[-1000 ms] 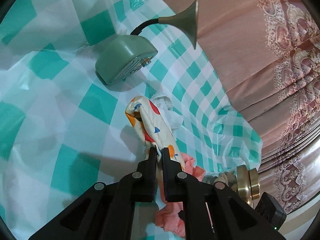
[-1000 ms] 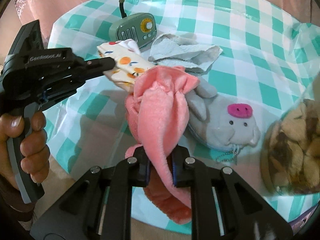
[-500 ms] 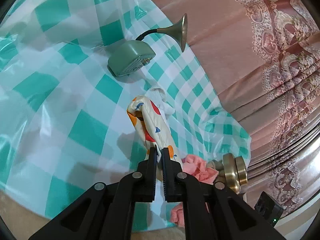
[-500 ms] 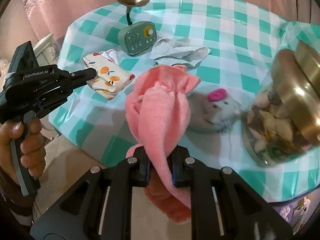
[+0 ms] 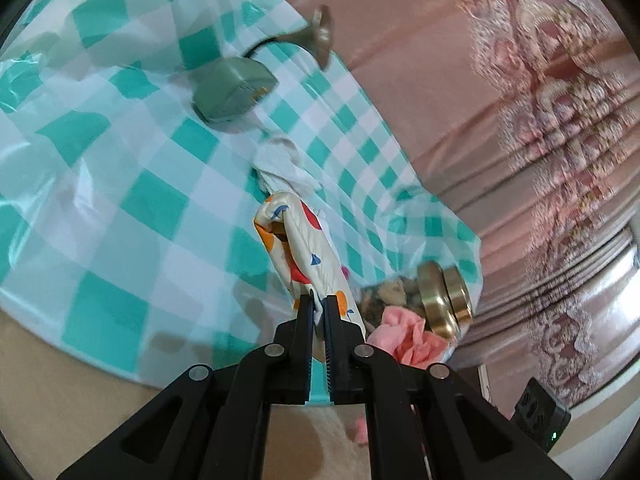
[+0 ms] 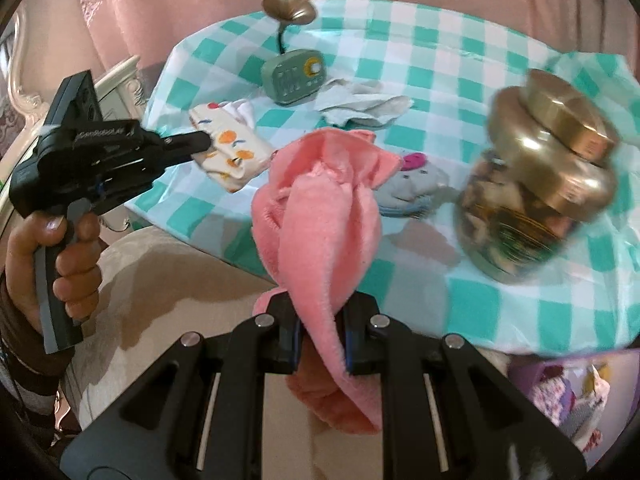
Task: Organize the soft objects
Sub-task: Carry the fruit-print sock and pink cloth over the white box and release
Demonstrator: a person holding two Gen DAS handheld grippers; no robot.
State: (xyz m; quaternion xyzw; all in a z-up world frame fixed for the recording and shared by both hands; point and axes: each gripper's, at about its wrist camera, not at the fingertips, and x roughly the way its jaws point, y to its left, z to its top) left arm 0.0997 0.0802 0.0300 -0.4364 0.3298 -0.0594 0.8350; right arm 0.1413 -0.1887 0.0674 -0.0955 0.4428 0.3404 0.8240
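The checked tablecloth [image 6: 420, 52] ran out of view past the edges. At two o'clock the gold-lidded jar [image 6: 536, 176] was smeared by blur, its contents unclear. My pink plush cloth [image 6: 320, 216] hid part of the grey pig toy [image 6: 416, 184]. My right gripper [image 6: 320, 344] was clamped on that cloth at six o'clock. My left gripper [image 5: 319, 306] was pinched shut on the printed pouch [image 5: 304, 240], at nine o'clock in the right view.
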